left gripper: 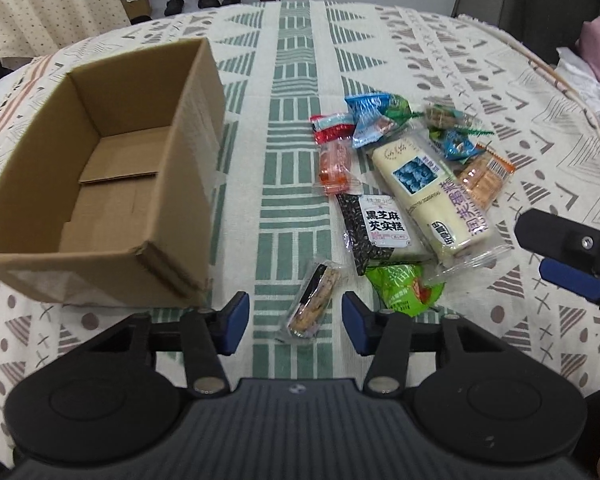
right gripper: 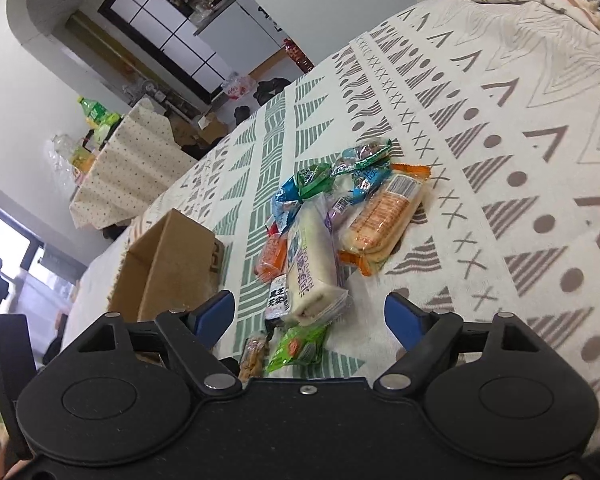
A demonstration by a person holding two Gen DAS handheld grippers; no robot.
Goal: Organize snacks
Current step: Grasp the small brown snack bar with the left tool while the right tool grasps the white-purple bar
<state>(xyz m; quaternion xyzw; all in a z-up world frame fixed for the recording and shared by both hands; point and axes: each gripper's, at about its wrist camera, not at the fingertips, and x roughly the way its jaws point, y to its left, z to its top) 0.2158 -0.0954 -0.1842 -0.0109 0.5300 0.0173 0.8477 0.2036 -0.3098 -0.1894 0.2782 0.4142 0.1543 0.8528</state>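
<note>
Left wrist: box (left gripper: 100, 184) interior; right wrist: outside only.

Snack pile (right gripper: 324, 232) beside cardboard box (right gripper: 168, 264)

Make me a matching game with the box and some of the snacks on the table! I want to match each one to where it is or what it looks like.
Things:
1. cardboard box
2. small cracker pack
3. green packet
4. long white roll pack

Clues:
A. between the left gripper's open jaws
B. empty, left of the snacks
C. lies on top of the pile
D. crumpled, at the pile's near end

Pairs: 1-B, 2-A, 3-D, 4-C
</note>
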